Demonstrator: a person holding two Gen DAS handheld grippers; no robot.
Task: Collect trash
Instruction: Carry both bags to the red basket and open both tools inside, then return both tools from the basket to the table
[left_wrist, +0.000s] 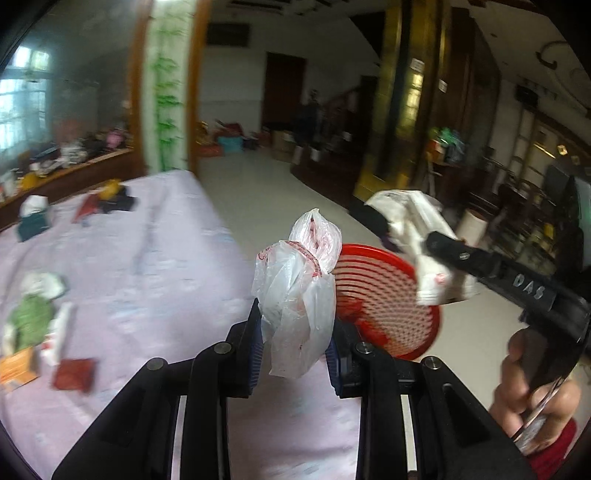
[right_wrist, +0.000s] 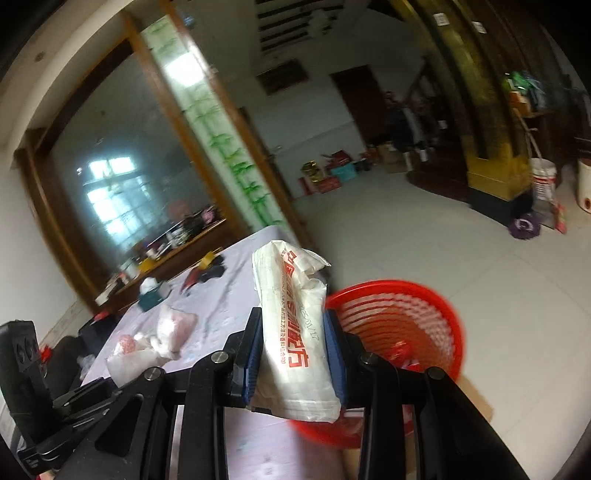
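Holding a crumpled clear plastic bag (left_wrist: 299, 295) upright between its 2 fingers, the left gripper (left_wrist: 295, 350) sits above the table edge (left_wrist: 147, 258). Right gripper (right_wrist: 295, 354) pinches a white printed wrapper (right_wrist: 295, 332), long axis vertical, red lettering running lengthwise. Red mesh basket (right_wrist: 417, 332) stands on the floor just beyond both; contents blurred, some red scraps inside.

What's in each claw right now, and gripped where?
Left claw pinches a crumpled clear plastic bag around its middle. Right claw clamps a white red-lettered wrapper across its midsection. Both near the red basket.
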